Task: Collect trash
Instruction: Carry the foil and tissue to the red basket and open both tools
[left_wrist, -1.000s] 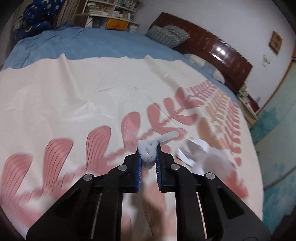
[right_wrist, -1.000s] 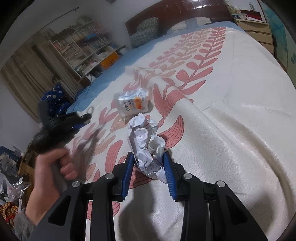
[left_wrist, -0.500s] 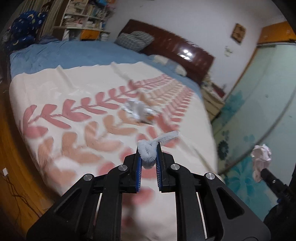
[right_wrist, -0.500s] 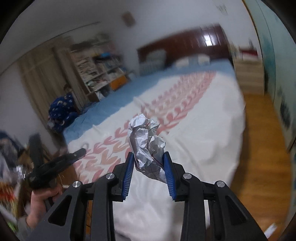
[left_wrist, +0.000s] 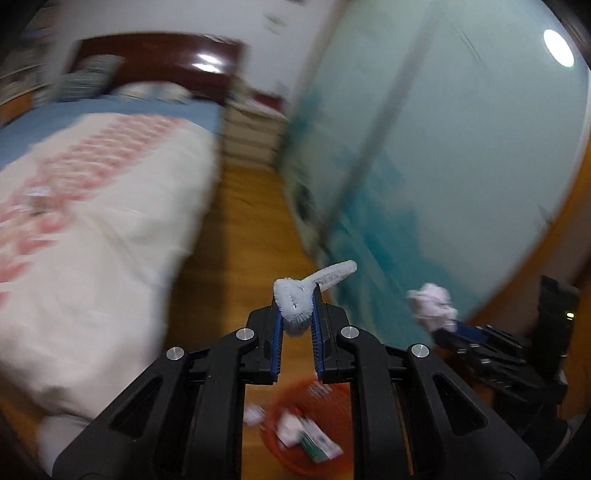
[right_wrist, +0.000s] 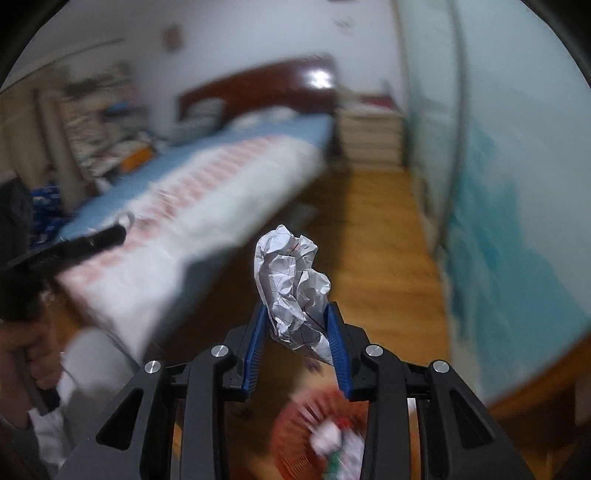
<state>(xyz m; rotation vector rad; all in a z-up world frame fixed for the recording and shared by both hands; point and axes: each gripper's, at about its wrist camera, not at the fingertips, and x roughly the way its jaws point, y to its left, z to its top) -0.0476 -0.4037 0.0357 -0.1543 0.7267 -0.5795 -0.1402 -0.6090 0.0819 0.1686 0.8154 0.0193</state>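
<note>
Left wrist view shows my left tool (left_wrist: 297, 314) pinching a pale blue pipe cleaner (left_wrist: 314, 286) between its blue pads, the fuzzy loop squeezed at the tips and the loose end sticking up and to the right. Right wrist view shows my right tool (right_wrist: 297, 325) clamped on a ball of crumpled paper (right_wrist: 291, 284), most of which stands proud above the pads. Both tools are loaded, so I judge the step in hand is carrying the trash to the red basket (left_wrist: 332, 400) on the wooden floor (left_wrist: 240, 221), which sits low in both views, partly behind the tool bodies, with wrappers already in it. To do this well I would bring each tool squarely over the basket's mouth before letting go, and drop one piece at a time so I can watch it land. The paper is light and bulky and may bounce off the rim; the pipe cleaner may cling to a pad, so a full spread of the jaws seems wise. In the left view the basket lies below and just behind the tips, and the right tool with its paper shows at the right, near the basket. A further piece of trash (left_wrist: 253, 413) lies on the floor just beside the basket. The bed (left_wrist: 110, 221) is off to the left.
</note>
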